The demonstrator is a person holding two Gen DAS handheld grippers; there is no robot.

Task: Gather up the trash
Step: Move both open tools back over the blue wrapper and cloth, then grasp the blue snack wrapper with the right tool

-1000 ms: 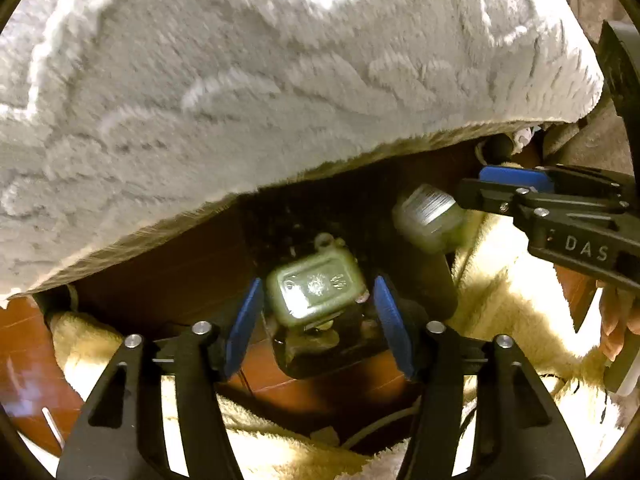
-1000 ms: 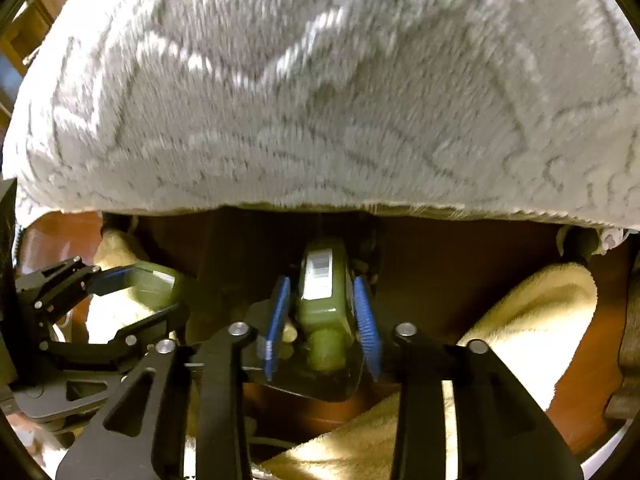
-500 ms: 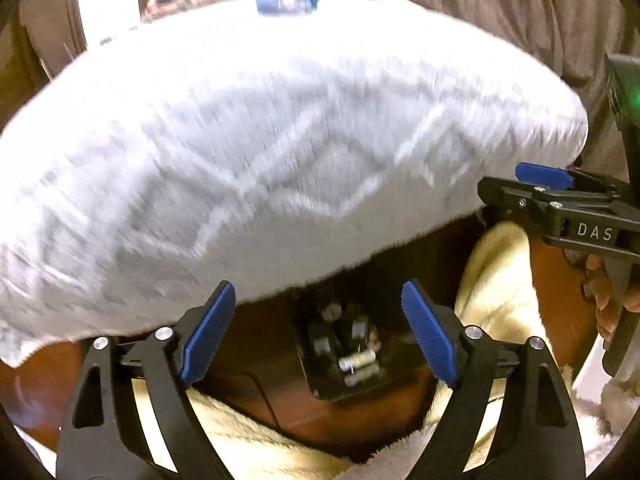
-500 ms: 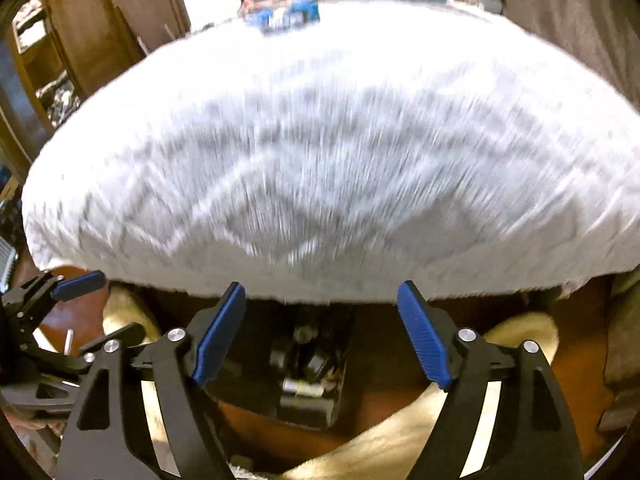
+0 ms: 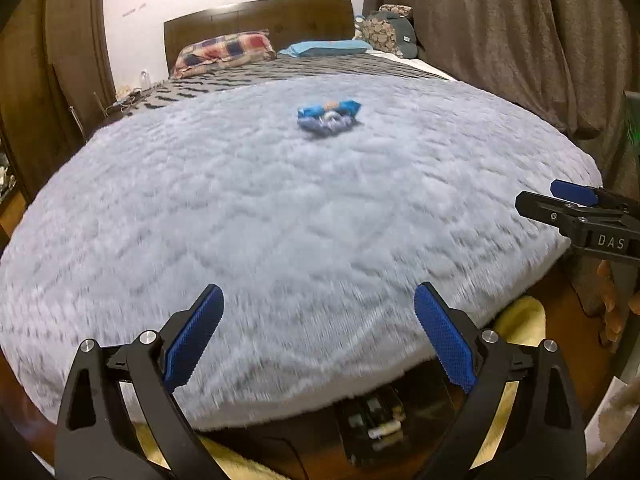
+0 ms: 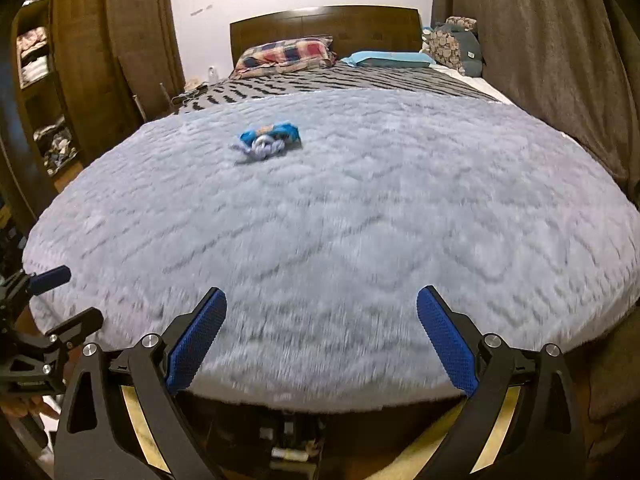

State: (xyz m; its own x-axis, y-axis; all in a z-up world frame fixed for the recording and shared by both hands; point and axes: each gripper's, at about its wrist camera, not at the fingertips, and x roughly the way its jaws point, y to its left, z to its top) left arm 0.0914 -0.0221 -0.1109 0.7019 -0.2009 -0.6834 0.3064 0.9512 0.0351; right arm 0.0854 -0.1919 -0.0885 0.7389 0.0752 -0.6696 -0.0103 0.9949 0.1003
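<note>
Left wrist view: my left gripper [image 5: 318, 338] has its jaws wide apart and empty above the fluffy grey bed blanket [image 5: 280, 220]. The crumpled blue wrapper trash [image 5: 329, 117] lies far ahead on that blanket.

Right wrist view: my right gripper [image 6: 322, 342] also shows its jaws spread apart, empty. The crumpled blue wrapper trash [image 6: 269, 140] sits ahead, left of centre.

One blue wrapper [image 5: 329, 115], two pillows [image 5: 224, 51], two tools [image 5: 316, 336], one blanket [image 5: 280, 220].
</note>
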